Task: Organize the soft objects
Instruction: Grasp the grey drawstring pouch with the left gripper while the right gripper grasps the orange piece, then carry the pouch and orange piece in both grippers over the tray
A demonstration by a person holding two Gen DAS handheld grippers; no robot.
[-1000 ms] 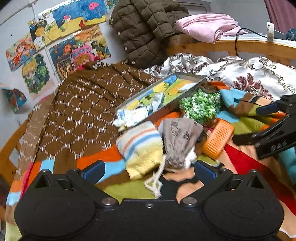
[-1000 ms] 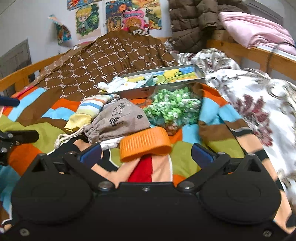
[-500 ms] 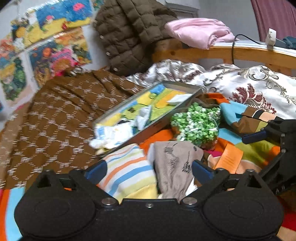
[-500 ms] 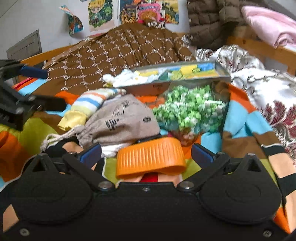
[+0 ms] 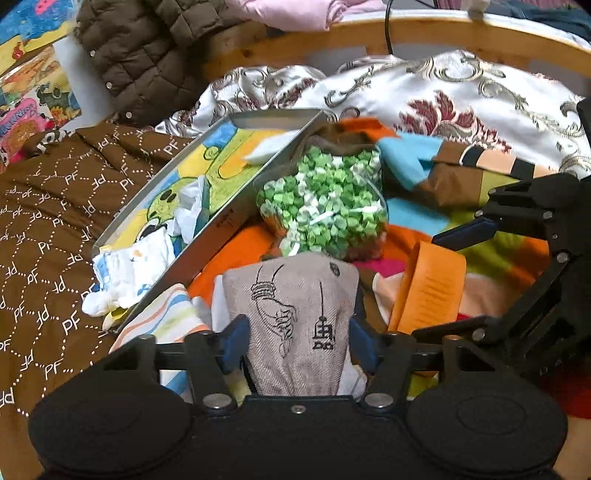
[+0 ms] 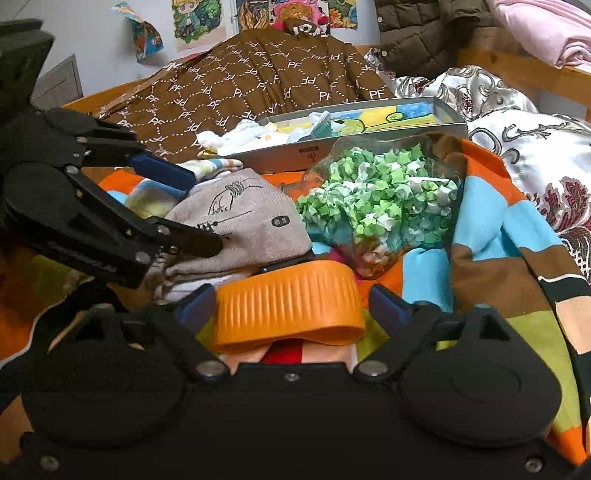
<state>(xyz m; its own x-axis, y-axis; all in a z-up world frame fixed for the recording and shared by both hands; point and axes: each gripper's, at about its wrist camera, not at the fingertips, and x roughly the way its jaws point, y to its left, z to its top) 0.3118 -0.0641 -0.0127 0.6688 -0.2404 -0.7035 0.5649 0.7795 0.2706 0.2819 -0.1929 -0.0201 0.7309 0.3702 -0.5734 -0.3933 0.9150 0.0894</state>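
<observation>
A grey drawstring pouch (image 5: 295, 314) with black drawings lies on the striped blanket. My left gripper (image 5: 295, 341) has its blue pads on both sides of the pouch and is closed on it; it also shows in the right wrist view (image 6: 192, 206) over the pouch (image 6: 243, 221). My right gripper (image 6: 291, 302) is open around an orange ribbed lid (image 6: 288, 306), pads apart from it. The lid (image 5: 428, 291) shows in the left wrist view too. A striped sock (image 5: 166, 321) lies left of the pouch. A bag of green paper stars (image 5: 325, 206) lies behind.
A shallow tin box (image 5: 221, 221) with a cartoon bottom holds white cloths (image 5: 136, 266). A brown patterned quilt (image 5: 48, 221) lies left, a floral satin quilt (image 5: 461, 96) right. A brown padded jacket (image 5: 140, 55) hangs at the wooden bed rail (image 5: 406, 33).
My left gripper moved forward and closed around the grey pouch. My right gripper moved forward, so the orange lid now sits between its open fingers.
</observation>
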